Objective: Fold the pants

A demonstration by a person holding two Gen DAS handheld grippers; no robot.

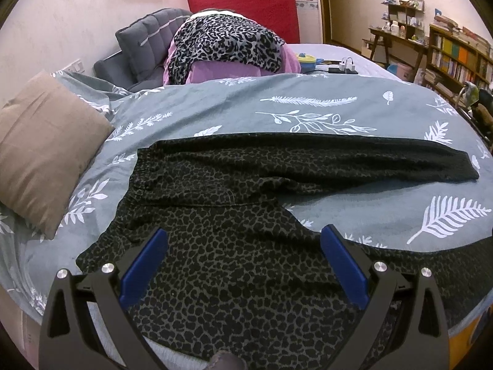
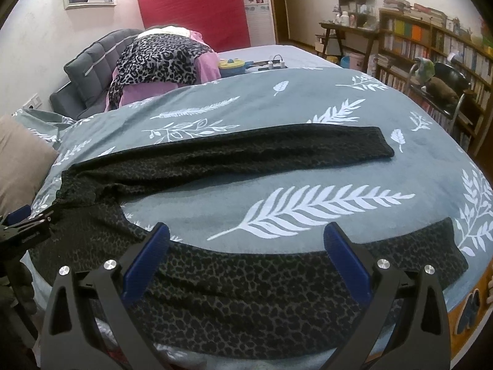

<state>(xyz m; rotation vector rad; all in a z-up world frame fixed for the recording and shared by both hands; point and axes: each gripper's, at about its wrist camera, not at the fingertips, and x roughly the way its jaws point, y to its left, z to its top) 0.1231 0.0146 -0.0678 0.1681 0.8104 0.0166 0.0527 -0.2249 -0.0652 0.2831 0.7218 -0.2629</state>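
Dark leopard-print pants (image 1: 234, 191) lie spread flat on the grey leaf-print duvet (image 1: 308, 92), waistband at the left, both legs running right with a gap between them. My left gripper (image 1: 243, 237) is open and empty, its blue pads just above the near hip part of the pants. In the right wrist view the pants (image 2: 246, 280) show the near leg along the bed's front edge and the far leg behind. My right gripper (image 2: 246, 234) is open and empty, over the near leg. The left gripper (image 2: 27, 225) shows at that view's left edge.
A tan pillow (image 1: 46, 148) lies at the left of the bed. A pile of leopard and pink clothes (image 1: 225, 49) sits behind the duvet by a grey headboard (image 1: 144, 40). A toy and power strip (image 1: 326, 64) lie further back. Bookshelves (image 2: 431, 49) and a chair (image 2: 443, 86) stand right.
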